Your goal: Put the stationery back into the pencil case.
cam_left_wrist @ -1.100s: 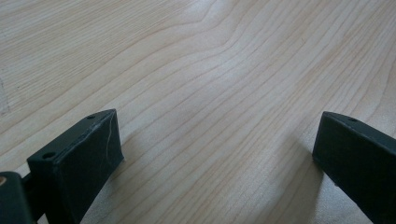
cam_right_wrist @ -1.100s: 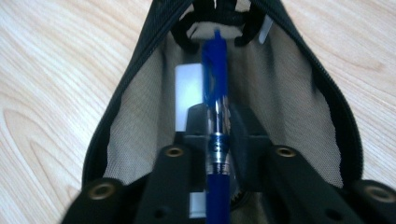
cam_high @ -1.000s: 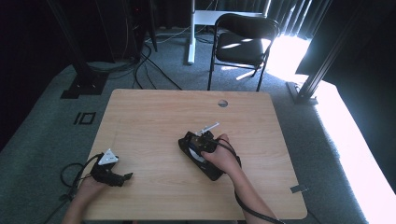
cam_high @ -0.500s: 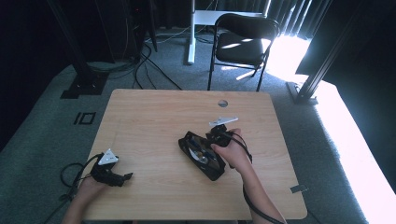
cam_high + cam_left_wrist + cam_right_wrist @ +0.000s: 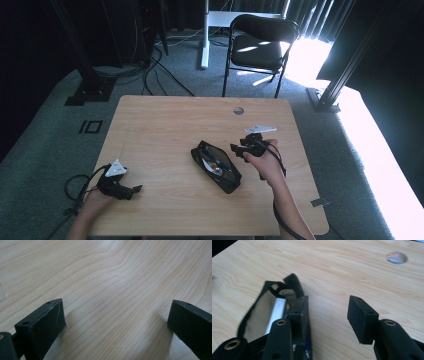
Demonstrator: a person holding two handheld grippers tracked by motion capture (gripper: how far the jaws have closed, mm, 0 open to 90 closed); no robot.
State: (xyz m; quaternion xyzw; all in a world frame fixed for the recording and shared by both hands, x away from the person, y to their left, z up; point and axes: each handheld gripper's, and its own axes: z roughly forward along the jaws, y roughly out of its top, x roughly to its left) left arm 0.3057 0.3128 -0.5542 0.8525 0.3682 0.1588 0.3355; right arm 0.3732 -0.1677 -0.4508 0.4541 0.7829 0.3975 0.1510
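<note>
Wooden table (image 5: 165,125) carries everything in view. Nearest, at its front left corner, the left gripper (image 5: 131,190) rests low over bare wood – jaws spread wide, nothing between them. Further in, a black pencil case (image 5: 216,166) lies open near the table's middle, pens visible inside. Just beside its right end, the right gripper (image 5: 239,149) has its jaws partly apart – they have just been opening – with only bare wood between them. Beyond the table stands a black chair (image 5: 260,47).

Wooden table (image 5: 165,125); open black pouch (image 5: 216,166) lying mid-table
</note>
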